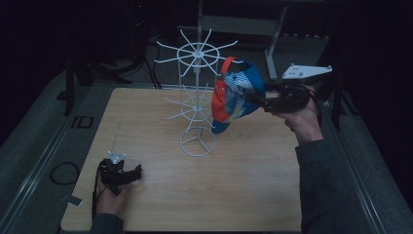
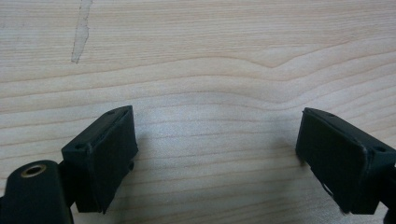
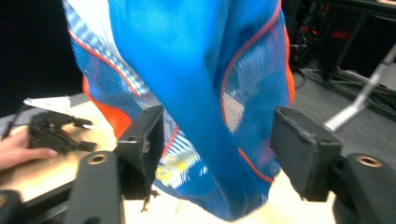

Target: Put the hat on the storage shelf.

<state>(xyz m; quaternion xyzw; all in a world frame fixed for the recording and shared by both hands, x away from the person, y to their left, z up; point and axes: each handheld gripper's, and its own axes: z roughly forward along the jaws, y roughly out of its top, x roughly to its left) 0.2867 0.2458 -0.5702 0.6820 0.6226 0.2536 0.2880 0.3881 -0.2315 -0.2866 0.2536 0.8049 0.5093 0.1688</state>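
This looks like a dim lab or recording studio rather than a home. A bare wood-grain counter point(image 1: 243, 195) stands alone on grey carpeted floor point(image 1: 34, 141), with loose black cables point(image 1: 63, 173) lying about, metal stand legs point(image 1: 275, 44) behind it, and darkness all around.

My left gripper point(image 2: 215, 154) hung low over the wooden table point(image 2: 210, 70), its jaws spread wide with only bare grain between them; a pale scuff point(image 2: 81, 32) marked the surface.
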